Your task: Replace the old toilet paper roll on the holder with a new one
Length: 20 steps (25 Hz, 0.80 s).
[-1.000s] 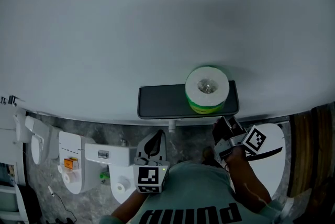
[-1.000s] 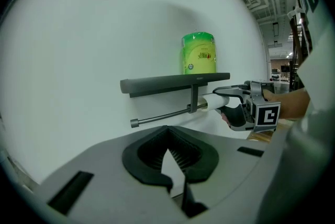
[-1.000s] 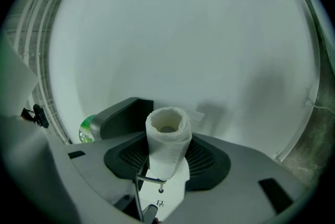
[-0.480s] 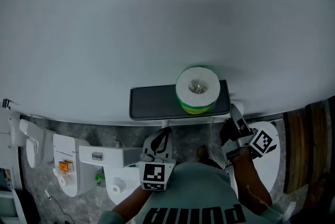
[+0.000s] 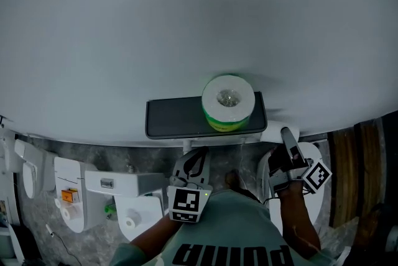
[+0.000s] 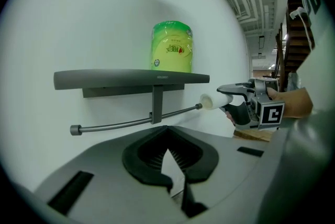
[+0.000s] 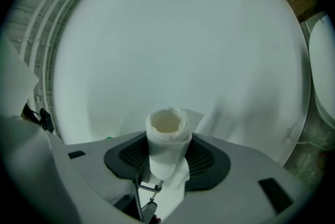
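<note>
Right gripper (image 7: pixel 167 154) clamped on spent roll (image 7: pixel 167 131), clear of holder rod (image 6: pixel 125 123) end, freeing rod. Left gripper (image 6: pixel 167 136) jaws together, empty, below rod.

Illegibly small print on new roll (image 6: pixel 171 46)

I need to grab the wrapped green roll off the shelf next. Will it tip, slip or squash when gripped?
The wrapped roll stands on end on the shelf, so a sideways push may tip it and set it rolling. Its glossy wrapper looks slippery. Being paper, it is probably light and soft under pressure.
</note>
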Motion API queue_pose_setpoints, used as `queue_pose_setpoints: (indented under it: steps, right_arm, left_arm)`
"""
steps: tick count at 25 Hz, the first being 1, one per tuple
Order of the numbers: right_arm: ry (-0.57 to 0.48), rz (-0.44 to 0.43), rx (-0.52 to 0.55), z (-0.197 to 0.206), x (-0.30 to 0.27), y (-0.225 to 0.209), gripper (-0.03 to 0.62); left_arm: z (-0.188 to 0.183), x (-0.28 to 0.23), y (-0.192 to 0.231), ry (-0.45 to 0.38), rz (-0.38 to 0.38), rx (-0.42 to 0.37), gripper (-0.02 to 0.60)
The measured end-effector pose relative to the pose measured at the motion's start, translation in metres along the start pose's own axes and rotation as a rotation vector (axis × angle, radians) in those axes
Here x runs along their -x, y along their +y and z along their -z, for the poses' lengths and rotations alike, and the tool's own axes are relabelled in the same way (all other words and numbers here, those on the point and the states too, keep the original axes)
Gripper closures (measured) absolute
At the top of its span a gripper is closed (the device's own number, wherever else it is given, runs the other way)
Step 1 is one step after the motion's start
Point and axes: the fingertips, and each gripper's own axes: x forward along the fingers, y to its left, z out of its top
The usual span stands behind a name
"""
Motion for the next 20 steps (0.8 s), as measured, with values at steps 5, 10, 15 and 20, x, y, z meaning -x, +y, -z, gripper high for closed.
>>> queue_pose_setpoints:
  steps: [5, 10, 15, 20]
  right_arm:
    - [-0.028, -0.017, 0.089, -0.002, 0.020, 0.025, 0.385]
    - [-0.039, -0.069, 0.181, 0.009, 0.030, 0.067, 0.385]
    - [-0.004, -0.127, 0.299, 0.031, 0.028, 0.115, 0.385]
    - [0.072, -0.195, 0.389, 0.067, 0.011, 0.152, 0.385]
  left_arm:
    - [-0.007, 0.002, -0.005, -0.019, 0.034, -0.019, 0.577]
    - [-0.011, 0.014, 0.000, -0.041, 0.045, -0.025, 0.577]
    - [-0.013, 0.036, 0.014, -0.062, 0.028, -0.021, 0.577]
    - [-0.006, 0.060, 0.042, -0.074, -0.026, 0.004, 0.577]
